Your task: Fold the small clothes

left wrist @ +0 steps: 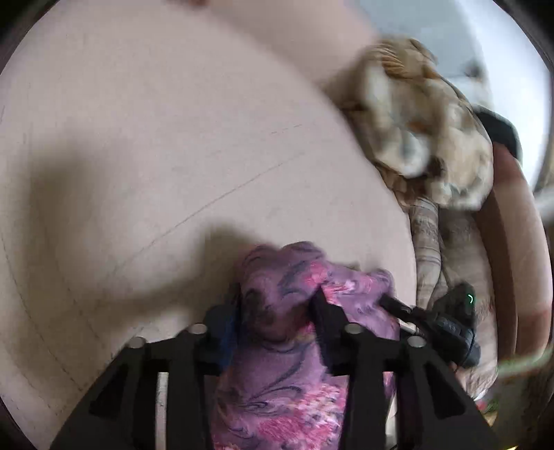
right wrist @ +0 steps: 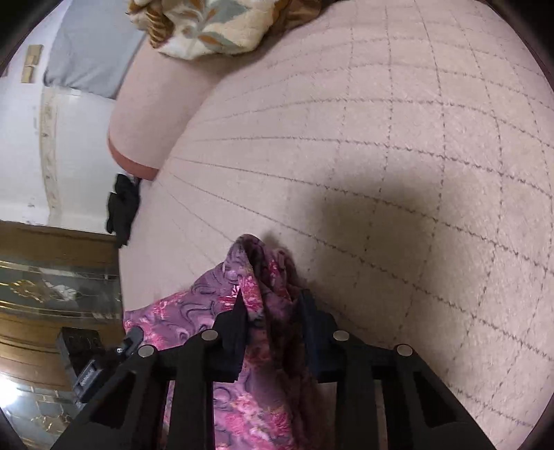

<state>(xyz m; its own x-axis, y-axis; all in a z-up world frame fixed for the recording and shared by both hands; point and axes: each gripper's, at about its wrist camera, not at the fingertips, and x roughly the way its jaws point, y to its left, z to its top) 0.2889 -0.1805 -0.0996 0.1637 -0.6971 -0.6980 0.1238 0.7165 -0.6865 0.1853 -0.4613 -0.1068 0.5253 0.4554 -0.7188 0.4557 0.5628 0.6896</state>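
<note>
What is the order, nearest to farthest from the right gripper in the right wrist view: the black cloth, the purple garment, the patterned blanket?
1. Purple garment: bunched between the fingers of the right gripper.
2. Black cloth: off to the left, at the edge of the pink quilted bed.
3. Patterned blanket: farthest, at the top of the view.

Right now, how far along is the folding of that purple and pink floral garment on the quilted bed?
Done: nothing looks folded yet. In hand: the purple and pink floral garment hangs bunched between the jaws of both the left gripper and the right gripper, above the pale quilted bed cover. Whether the pads press on it is unclear. Left: spreading it flat and making every fold. The cream leaf-patterned blanket lies off to the side.
</note>
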